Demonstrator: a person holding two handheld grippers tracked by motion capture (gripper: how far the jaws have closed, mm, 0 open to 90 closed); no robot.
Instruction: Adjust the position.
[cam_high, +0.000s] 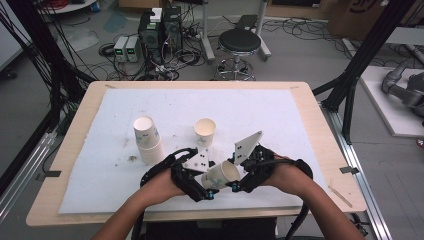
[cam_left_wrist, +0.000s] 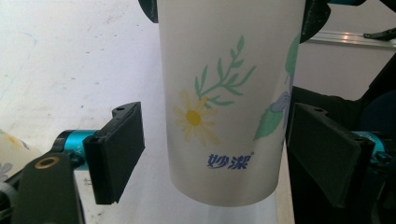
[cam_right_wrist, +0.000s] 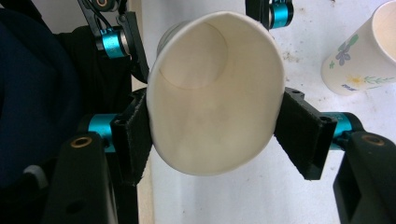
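Two claws meet over the near edge of the bench (cam_high: 320, 150), at about six o'clock, with one paper cup (cam_high: 220, 174) lying on its side between them. The right claw (cam_right_wrist: 212, 135) has its pads pressed on either side of the rim, hard enough to squash the mouth into an oval, so it has the cup in a firm pinch. The left claw (cam_left_wrist: 215, 154) stands spread around the cup's base end; one pad (cam_left_wrist: 116, 149) is clearly off the wall with daylight between, and the other sits close beside it, though I cannot tell whether it touches. My reading is that this is a handover or a pull-apart of nested cups, with the left claw about to take the base. The next move would call for closing the left gently and squarely on the lower wall, then easing one side off without crumpling the thin paper further. The cup is white, tapered, printed with a yellow daisy, green sprigs and blue lettering, and empty inside. Farther out, at about ten o'clock, stands a stack of cups (cam_high: 147, 141), and near twelve o'clock a single upright cup (cam_high: 205, 132), both well apart from the claws.
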